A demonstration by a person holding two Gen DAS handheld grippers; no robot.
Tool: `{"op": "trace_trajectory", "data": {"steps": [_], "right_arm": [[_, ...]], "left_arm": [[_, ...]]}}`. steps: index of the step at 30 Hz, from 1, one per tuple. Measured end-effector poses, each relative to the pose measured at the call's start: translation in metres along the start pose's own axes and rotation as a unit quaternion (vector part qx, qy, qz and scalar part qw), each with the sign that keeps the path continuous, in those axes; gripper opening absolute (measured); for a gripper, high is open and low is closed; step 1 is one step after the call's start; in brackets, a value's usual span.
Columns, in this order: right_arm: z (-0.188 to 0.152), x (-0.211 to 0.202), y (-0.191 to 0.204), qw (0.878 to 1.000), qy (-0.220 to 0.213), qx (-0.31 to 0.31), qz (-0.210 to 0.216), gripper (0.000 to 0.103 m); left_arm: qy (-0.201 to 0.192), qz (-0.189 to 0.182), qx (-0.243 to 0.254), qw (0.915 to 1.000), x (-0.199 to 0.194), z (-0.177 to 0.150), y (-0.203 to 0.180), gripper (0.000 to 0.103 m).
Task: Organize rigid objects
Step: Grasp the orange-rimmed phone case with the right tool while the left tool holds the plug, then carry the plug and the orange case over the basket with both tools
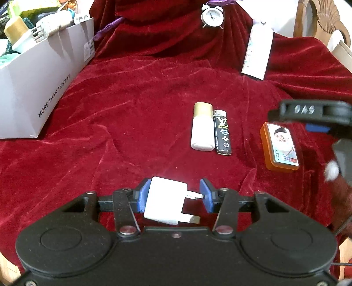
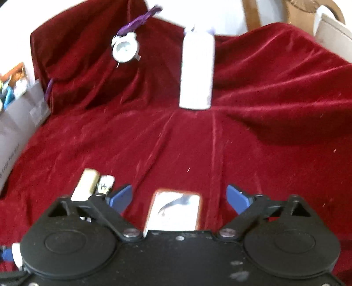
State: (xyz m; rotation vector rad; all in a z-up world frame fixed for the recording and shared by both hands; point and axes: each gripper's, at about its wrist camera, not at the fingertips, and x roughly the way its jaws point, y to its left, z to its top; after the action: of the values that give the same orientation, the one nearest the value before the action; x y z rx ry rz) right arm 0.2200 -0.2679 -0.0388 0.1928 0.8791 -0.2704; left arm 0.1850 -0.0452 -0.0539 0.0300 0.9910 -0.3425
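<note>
My left gripper (image 1: 175, 193) is shut on a white plug adapter (image 1: 165, 200); one blue pad presses its body and the other its prongs, above the red velvet cloth (image 1: 132, 110). My right gripper (image 2: 180, 195) stands open and wide. An orange-edged case with a printed picture (image 2: 176, 211) lies flat on the cloth between its spread fingers, with neither pad touching it. The same case (image 1: 280, 146) shows at the right of the left wrist view. A small white bottle with a gold cap (image 1: 202, 126) and a black lighter (image 1: 222, 132) lie side by side in the middle.
A grey cardboard box (image 1: 33, 83) filled with several items stands at the left. A white alarm clock (image 1: 212, 15) and a tall white bottle (image 1: 256, 51) are at the back. The cloth is rumpled and rises toward the back.
</note>
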Motion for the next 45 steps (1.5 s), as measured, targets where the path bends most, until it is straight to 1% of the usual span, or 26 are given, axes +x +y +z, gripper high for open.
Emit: {"op": "trace_trajectory", "data": {"steps": [5,7,8,10,13,16,19,22,25,30,35,38,41,43,45], "right_arm": [[-0.013,0.016,0.016,0.999,0.039,-0.005,-0.035,0.092],[-0.019,0.024,0.019,0.997,0.054,-0.010,-0.053,0.084],[-0.022,0.027,0.020,0.996,0.060,-0.012,-0.057,0.075],[-0.025,0.024,0.022,0.997,0.054,-0.019,-0.054,0.060],[-0.024,0.017,0.023,0.997,0.051,-0.027,-0.048,0.060],[-0.022,0.000,0.020,0.998,0.031,-0.023,-0.039,0.060],[-0.021,-0.031,0.017,1.000,0.004,-0.021,-0.022,0.060],[-0.030,-0.070,0.016,0.999,-0.023,-0.024,0.004,0.060],[-0.049,-0.108,0.015,0.998,-0.044,-0.034,0.029,0.060],[-0.098,-0.164,0.012,0.995,-0.061,-0.041,0.072,0.060],[-0.151,-0.199,0.012,0.992,-0.076,-0.059,0.086,0.060],[-0.176,-0.214,0.014,0.990,-0.078,-0.069,0.098,0.060],[-0.194,-0.215,0.019,0.989,-0.076,-0.079,0.096,0.060],[-0.204,-0.208,0.022,0.990,-0.055,-0.081,0.100,0.060],[-0.205,-0.200,0.019,0.992,-0.033,-0.071,0.102,0.060]], "left_arm": [[0.002,0.006,-0.002,1.0000,0.004,0.000,0.004,0.048],[0.004,0.005,-0.006,1.0000,0.004,-0.001,0.006,0.048],[0.004,0.005,-0.007,1.0000,0.004,-0.001,0.006,0.048],[0.001,0.006,-0.007,1.0000,0.002,-0.002,0.006,0.048],[-0.005,0.004,-0.011,0.9999,-0.003,-0.002,0.006,0.048],[-0.019,0.004,-0.014,0.9997,-0.016,-0.003,0.005,0.048],[-0.036,0.008,-0.014,0.9992,-0.034,-0.006,0.002,0.048],[-0.057,0.015,-0.010,0.9982,-0.054,-0.015,-0.003,0.048],[-0.070,0.021,-0.009,0.9973,-0.071,-0.030,-0.008,0.048],[-0.087,0.037,-0.004,0.9956,-0.097,-0.065,-0.020,0.048],[-0.091,0.039,-0.022,0.9949,-0.117,-0.102,-0.024,0.048],[-0.094,0.057,-0.027,0.9935,-0.119,-0.120,-0.026,0.048],[-0.090,0.062,-0.023,0.9937,-0.112,-0.132,-0.025,0.048],[-0.079,0.072,-0.018,0.9940,-0.105,-0.136,-0.024,0.048],[-0.072,0.063,-0.027,0.9951,-0.104,-0.141,-0.018,0.048]]}}
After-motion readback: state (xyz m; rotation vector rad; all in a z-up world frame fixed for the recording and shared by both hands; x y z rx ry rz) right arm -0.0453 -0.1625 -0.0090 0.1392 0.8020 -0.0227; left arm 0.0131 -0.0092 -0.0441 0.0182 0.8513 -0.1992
